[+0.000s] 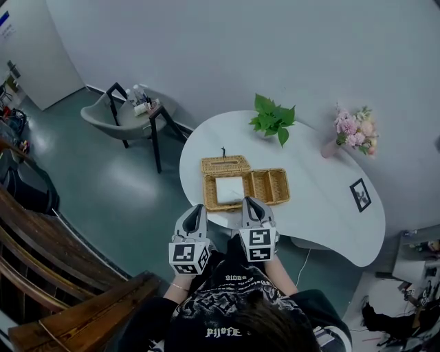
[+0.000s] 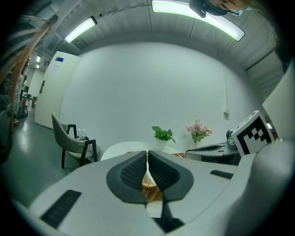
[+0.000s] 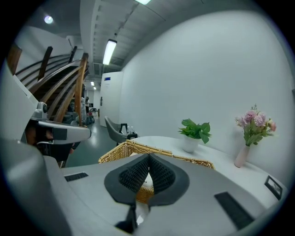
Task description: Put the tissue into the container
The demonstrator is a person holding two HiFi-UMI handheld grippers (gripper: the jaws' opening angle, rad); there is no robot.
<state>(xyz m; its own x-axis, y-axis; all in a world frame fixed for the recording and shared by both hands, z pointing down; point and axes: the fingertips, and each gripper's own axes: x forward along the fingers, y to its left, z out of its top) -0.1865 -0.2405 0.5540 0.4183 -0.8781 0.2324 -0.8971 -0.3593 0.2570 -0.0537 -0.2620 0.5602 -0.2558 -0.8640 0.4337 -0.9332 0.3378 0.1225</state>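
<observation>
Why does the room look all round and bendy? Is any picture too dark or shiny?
Head view: the wide lens curves the wall and the table edge; light is soft and even. Left gripper view: round picture with black corners, and the ceiling lights glow very bright. Right gripper view: same rounding, dimmer by the wooden railing.

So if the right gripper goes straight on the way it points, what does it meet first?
Probably the near wall of the wicker basket, directly ahead of the right gripper and its shut tips. Depth is unclear, so it could clear the rim instead.
</observation>
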